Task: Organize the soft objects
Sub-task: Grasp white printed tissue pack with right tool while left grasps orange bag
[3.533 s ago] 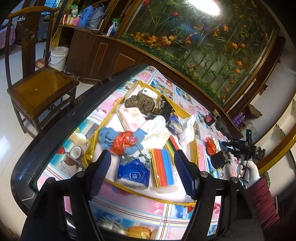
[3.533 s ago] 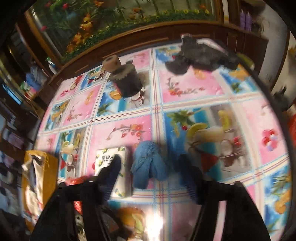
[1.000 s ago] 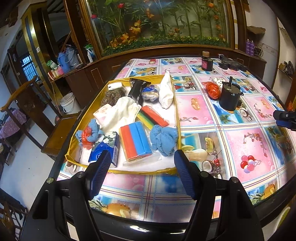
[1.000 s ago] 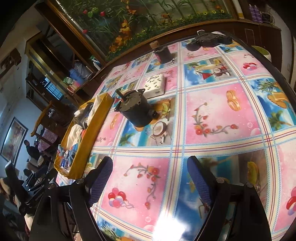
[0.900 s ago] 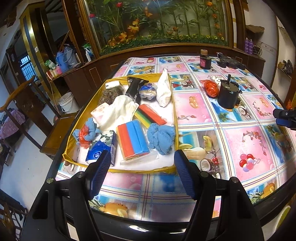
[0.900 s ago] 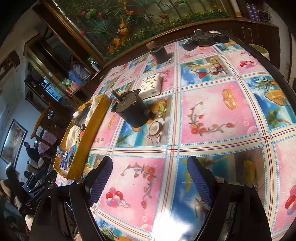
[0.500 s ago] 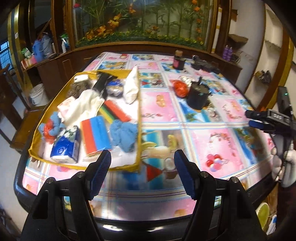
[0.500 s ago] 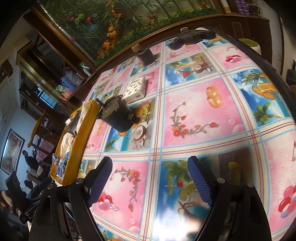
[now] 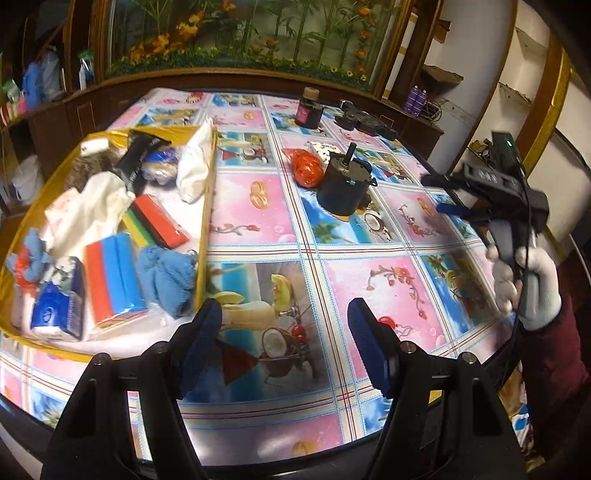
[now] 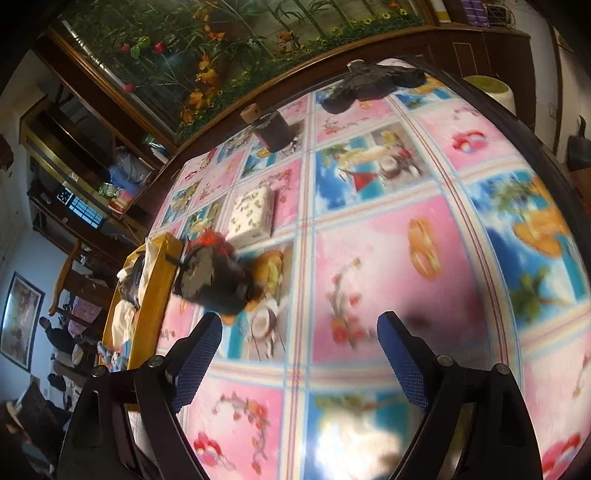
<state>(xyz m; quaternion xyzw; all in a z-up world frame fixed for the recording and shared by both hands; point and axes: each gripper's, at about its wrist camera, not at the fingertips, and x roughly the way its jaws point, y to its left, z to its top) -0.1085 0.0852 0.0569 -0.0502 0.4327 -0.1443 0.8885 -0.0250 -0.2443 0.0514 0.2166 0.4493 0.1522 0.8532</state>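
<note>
A yellow tray (image 9: pixel 205 206) on the table's left holds soft things: a blue cloth (image 9: pixel 166 275), striped sponges (image 9: pixel 112 275), a blue tissue pack (image 9: pixel 55 306), white cloths (image 9: pixel 86 210) and more. An orange mesh ball (image 9: pixel 306 168) and a patterned tissue pack (image 10: pixel 253 214) lie outside it on the tablecloth. My left gripper (image 9: pixel 284 339) is open and empty above the table's near edge. My right gripper (image 10: pixel 299 354) is open and empty over the cloth; it also shows in the left wrist view (image 9: pixel 443 195), held by a gloved hand.
A black motor-like cylinder (image 9: pixel 343 188) stands mid-table beside the mesh ball. A dark jar (image 9: pixel 309 110) and black gear (image 9: pixel 364 122) sit at the far edge. A wooden cabinet with a flower mural (image 9: pixel 240 33) backs the table.
The blue cloth went from the tablecloth into the tray. My left gripper has swung right, away from the tray. My right gripper has moved, its view now blurred and closer to the black cylinder.
</note>
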